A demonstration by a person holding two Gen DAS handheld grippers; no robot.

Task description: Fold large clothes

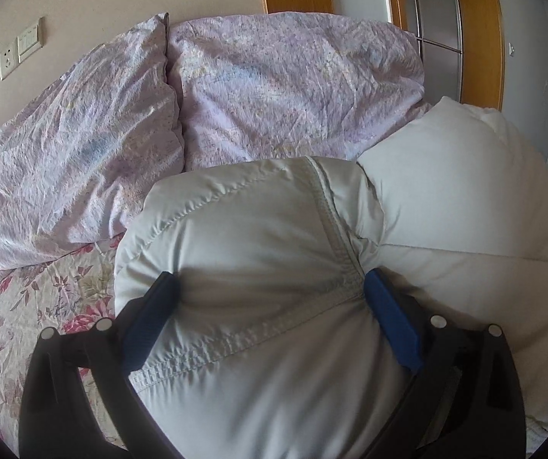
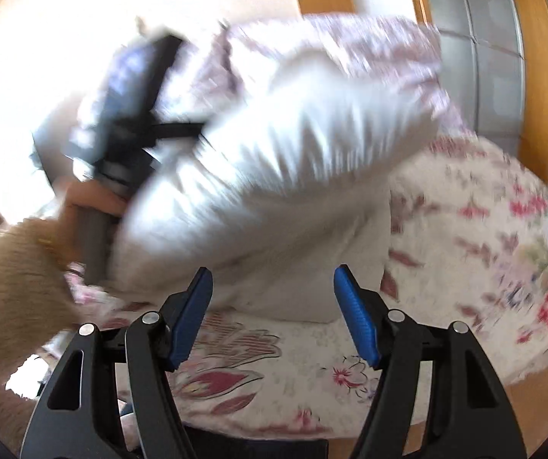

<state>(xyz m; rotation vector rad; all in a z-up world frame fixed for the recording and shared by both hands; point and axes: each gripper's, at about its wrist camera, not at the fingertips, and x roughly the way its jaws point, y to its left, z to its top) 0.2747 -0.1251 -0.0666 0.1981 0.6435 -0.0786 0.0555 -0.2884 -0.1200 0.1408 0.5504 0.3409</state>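
- Left gripper (image 1: pixel 270 287) clamps a thick bunch of white puffer jacket (image 1: pixel 266 237), pads pressing both sides.
- Right gripper (image 2: pixel 272 279) gapes wide, holding nothing, over floral bedspread (image 2: pixel 465 229).

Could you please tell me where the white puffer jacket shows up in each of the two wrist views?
Left wrist view: the white puffer jacket fills the lower centre, bulging between the left gripper's spread fingers.
Right wrist view: it is the blurred white mass at centre, beyond the empty right gripper.
Shared landmark: the floral bedspread beneath the jacket.
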